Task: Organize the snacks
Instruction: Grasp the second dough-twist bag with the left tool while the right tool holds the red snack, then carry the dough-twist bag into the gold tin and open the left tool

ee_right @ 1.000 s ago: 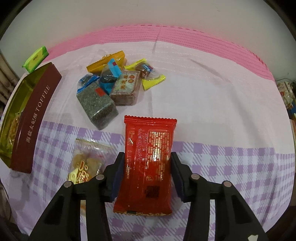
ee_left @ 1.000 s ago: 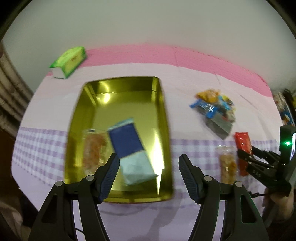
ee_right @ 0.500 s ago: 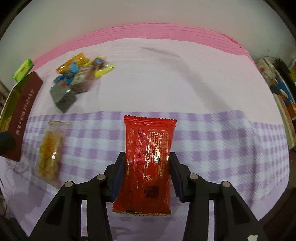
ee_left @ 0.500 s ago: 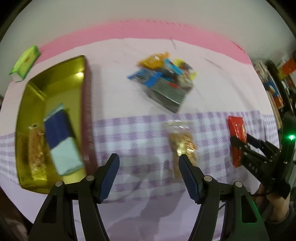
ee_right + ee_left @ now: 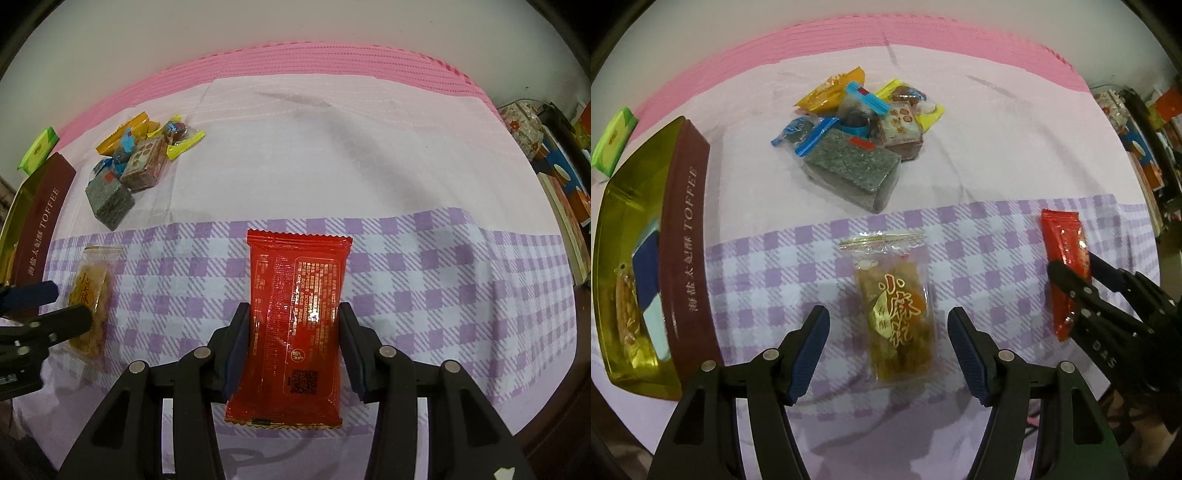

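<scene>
Checked cloth covers your worktop (image 5: 979,155). Your left claw (image 5: 888,345) stands apart, straddling the clear fried-snack packet (image 5: 897,314) on the cloth. Your right claw (image 5: 291,350) is clamped on the red packet (image 5: 295,314). Toffee tin (image 5: 685,240) sits left.

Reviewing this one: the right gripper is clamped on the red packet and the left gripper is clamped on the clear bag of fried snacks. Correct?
Not quite. The left gripper is open, its fingers either side of the clear bag, which lies on the cloth; the left wrist view shows it. The right gripper is indeed clamped on the red packet.
</scene>
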{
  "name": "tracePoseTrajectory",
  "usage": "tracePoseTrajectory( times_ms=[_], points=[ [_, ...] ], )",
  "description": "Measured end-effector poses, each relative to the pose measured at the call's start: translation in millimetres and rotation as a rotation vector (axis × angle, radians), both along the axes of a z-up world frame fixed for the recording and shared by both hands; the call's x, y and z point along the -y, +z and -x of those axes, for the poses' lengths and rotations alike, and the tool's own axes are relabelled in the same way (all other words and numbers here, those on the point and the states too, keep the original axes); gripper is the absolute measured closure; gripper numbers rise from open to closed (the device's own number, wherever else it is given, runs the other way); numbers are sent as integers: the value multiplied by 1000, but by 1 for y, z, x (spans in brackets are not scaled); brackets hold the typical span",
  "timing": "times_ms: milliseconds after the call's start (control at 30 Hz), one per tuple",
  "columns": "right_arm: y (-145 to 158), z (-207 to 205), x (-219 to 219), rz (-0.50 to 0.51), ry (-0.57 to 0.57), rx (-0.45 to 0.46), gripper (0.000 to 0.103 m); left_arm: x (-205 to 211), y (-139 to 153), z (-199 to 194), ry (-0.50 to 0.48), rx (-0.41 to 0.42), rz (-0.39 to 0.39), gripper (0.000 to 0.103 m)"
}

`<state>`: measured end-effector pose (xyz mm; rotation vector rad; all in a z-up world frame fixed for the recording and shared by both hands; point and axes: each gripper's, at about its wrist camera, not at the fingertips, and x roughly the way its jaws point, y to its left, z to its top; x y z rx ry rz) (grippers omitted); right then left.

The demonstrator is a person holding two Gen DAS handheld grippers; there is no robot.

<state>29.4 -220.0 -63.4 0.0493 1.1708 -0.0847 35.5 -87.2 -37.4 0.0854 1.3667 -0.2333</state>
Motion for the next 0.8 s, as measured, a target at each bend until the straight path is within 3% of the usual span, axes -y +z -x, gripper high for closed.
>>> tracePoseTrajectory(
  times_ms=[233,500,800],
  points=[
    [-1,-3,-1,3,-1,-4,60,2,-9,-12,-11,-3,-20,42],
    [-1,0,-2,8,0,-5,59,11,-19,-10,-45,11,-10,61],
    [-1,-1,-3,16,-3,-5,59,6,-13,5,-48,25,10,64]
  ],
)
